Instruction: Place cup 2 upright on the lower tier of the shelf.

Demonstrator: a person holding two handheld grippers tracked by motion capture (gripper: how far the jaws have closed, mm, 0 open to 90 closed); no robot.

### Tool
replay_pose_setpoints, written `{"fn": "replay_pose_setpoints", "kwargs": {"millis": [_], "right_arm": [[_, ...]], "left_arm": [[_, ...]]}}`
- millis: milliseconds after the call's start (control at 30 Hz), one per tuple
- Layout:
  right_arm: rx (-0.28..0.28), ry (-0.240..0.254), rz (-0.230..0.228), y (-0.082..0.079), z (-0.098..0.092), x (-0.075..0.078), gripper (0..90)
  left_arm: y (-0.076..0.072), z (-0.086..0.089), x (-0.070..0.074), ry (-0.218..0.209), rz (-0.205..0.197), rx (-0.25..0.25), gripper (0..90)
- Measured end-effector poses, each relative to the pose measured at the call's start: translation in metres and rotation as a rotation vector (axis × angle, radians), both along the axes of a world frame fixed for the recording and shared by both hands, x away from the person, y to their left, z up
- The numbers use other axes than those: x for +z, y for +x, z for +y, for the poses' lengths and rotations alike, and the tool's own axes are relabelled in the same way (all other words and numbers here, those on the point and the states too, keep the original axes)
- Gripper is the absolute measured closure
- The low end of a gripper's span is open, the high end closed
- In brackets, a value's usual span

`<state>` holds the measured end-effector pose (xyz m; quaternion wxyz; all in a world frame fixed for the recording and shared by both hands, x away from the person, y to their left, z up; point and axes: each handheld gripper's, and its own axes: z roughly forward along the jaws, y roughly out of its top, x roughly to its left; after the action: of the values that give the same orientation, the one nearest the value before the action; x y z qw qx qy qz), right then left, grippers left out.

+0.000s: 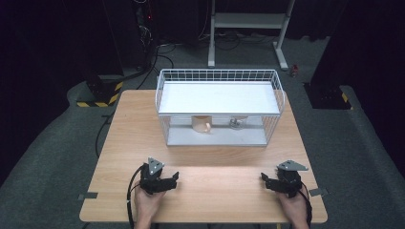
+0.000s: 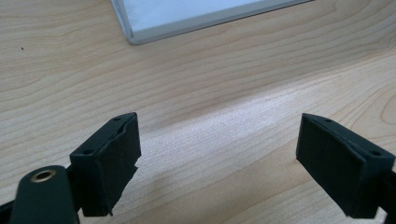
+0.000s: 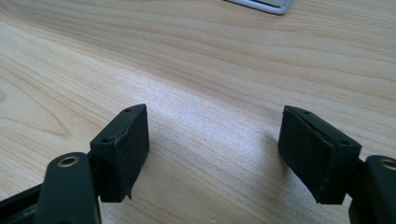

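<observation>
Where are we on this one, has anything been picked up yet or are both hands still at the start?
Nothing looks done yet. The left hand-held gripper and the right hand-held gripper rest open and empty on the wooden table. The beige cup and the metal item sit on the lower level of the white wire rack, untouched. All handling remains.

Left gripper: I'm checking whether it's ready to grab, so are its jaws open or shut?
Open. The left gripper has its two black jaws wide apart, with bare wooden table between them.
</observation>
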<state>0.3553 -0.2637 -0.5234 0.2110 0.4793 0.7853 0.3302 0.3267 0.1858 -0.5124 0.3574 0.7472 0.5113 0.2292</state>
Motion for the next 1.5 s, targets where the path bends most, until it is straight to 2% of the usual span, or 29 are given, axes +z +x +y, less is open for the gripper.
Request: {"fn": "replay_pose_setpoints", "kwargs": {"millis": [433,633,767,867,1500], "right_arm": [[-0.001,0.001,0.001,0.0,0.0,0.0,25.0],[-0.001,0.001,0.001,0.0,0.0,0.0,25.0],[-0.001,0.001,0.001,0.0,0.0,0.0,25.0],[-0.001,0.001,0.001,0.0,0.0,0.0,25.0],[0.001,0.002,0.002,0.0,0.0,0.0,24.9]], "left_arm": [[0.001,-0.003,-0.01,0.055,0.011,0.0,14.3],[0.004,-0.005,-0.015,0.083,0.03,-0.006,14.4],[0.004,-0.005,-0.016,0.075,0.019,-0.001,14.4],[0.005,-0.004,-0.016,0.053,0.033,-0.002,14.5],[0.006,-0.004,-0.016,0.051,0.038,-0.001,14.2]]}}
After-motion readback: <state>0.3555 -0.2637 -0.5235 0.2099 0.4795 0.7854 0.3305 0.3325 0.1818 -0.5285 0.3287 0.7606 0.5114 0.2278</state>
